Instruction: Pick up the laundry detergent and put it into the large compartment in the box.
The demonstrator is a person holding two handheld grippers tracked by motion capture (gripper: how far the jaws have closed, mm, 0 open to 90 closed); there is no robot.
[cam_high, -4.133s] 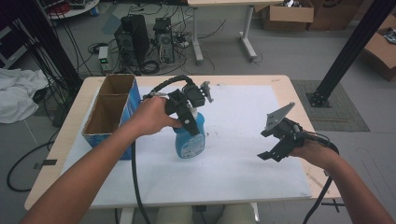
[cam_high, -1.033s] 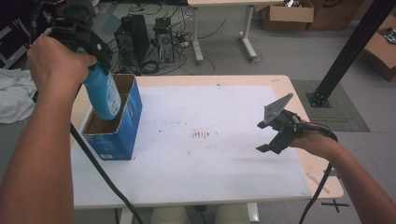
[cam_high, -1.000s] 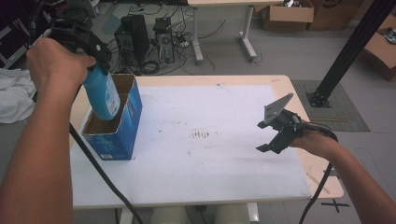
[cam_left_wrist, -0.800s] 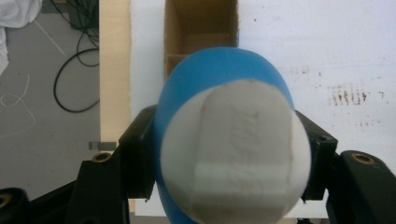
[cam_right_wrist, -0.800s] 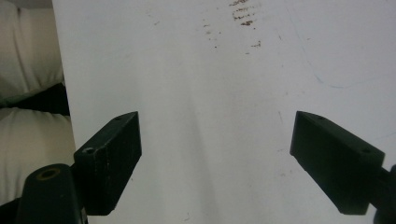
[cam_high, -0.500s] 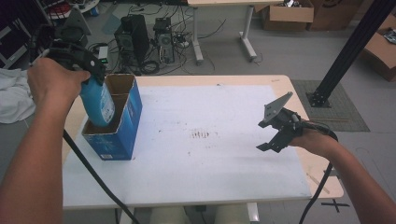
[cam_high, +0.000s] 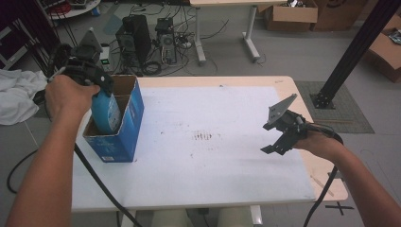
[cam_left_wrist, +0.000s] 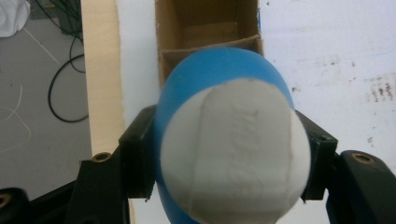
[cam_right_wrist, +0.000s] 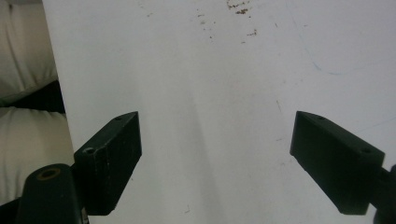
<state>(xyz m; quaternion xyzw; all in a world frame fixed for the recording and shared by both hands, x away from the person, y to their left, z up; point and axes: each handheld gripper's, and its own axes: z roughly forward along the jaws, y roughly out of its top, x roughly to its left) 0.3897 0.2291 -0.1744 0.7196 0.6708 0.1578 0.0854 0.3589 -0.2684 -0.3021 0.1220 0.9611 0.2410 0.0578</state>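
My left gripper points down, fingers pinching the blue bottle, its base inside the blue box. My right gripper hovers over the desk, fingers spread with nothing between them.

Bottle in box, table's left edge.

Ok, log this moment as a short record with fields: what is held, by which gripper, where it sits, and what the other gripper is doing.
held item: blue bottle with a white base
holder: left gripper, jaws clamped on the bottle's two sides
bottle position: partly down inside the near compartment of the blue cardboard box, top above the rim
box layout: two compartments, cardboard divider between them
box location: left part of the table
right gripper: open, nothing between its jaws, above the white table surface, apart from the box
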